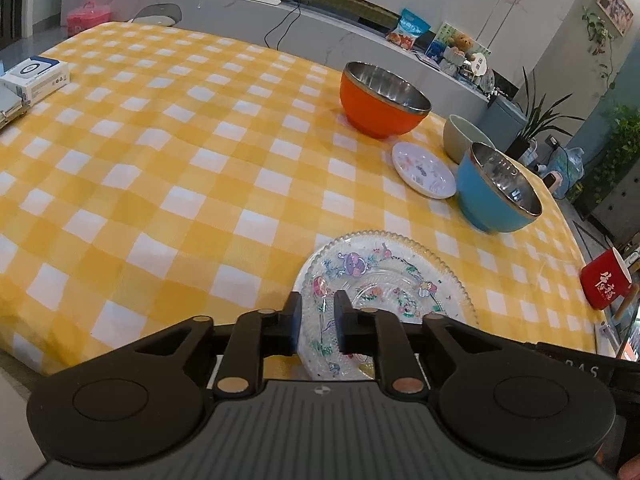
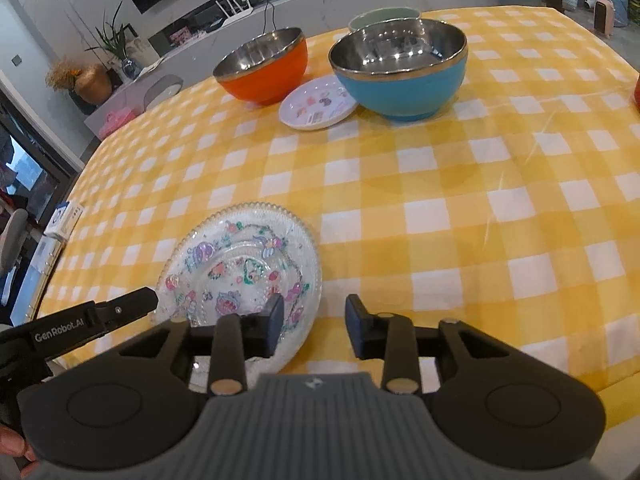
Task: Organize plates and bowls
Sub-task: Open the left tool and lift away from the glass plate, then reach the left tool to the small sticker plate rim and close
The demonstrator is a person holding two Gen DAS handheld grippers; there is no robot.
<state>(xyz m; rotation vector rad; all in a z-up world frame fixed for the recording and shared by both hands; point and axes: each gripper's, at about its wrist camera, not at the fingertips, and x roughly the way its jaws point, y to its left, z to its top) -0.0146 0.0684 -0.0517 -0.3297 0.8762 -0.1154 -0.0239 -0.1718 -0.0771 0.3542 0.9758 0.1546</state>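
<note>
Left black two-finger gripper [image 1: 317,322]: flat rectangular pads, linkage arms with brass-coloured pivot pins, round black side discs, ribbed grey housing bearing a small round emblem. Right black two-finger gripper [image 2: 314,330]: same build. White "GenRobot.AI" lettering marks the left gripper's side.

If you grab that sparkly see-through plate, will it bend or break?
The clear plate looks like pressed glass, so probably stiff, not bendy. Its beaded rim may feel slippery, and it could chip if dropped. Lying flat on the checked tablecloth, it should slide, not roll.

Pale bowl [image 2: 382,14] mostly behind blue bowl [image 2: 400,76]; red mug [image 2: 636,92] edge-cropped.
</note>
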